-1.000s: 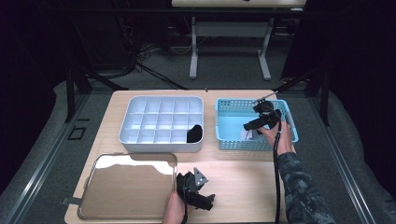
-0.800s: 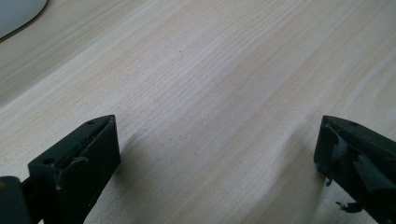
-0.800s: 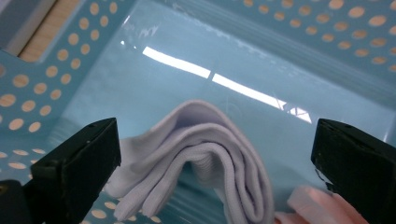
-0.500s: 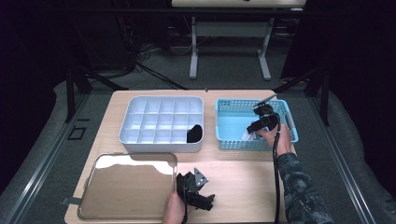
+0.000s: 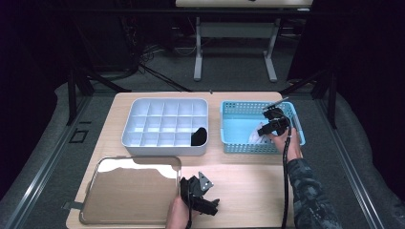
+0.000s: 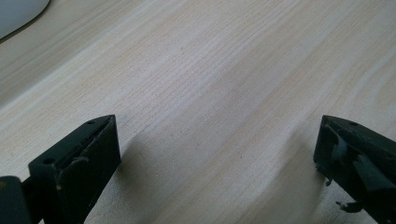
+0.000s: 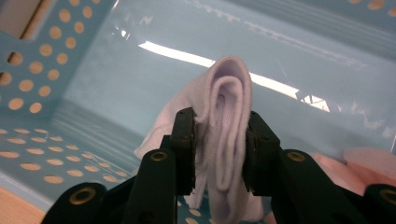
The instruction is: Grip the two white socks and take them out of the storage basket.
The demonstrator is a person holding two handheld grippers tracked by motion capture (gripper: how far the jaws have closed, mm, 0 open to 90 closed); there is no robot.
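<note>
Grasp step in hand: inside the blue basket, the right gripper, jaws just closing, pinches a folded white sock; next, lifting it clear seems due; the left gripper, left of the basket, rests spread wide, holding nothing.

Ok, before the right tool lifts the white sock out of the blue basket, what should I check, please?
1. Right tool closed on the white sock; jaws have just been closing: ok.
2. Both pads press the fold: ok.
3. Sock free of the blue basket wall: ok.
4. Pink item not caught: cannot tell.
5. Free cell in the white divided tray: ok.
6. Left tool open, resting apart on the table: ok.
</note>
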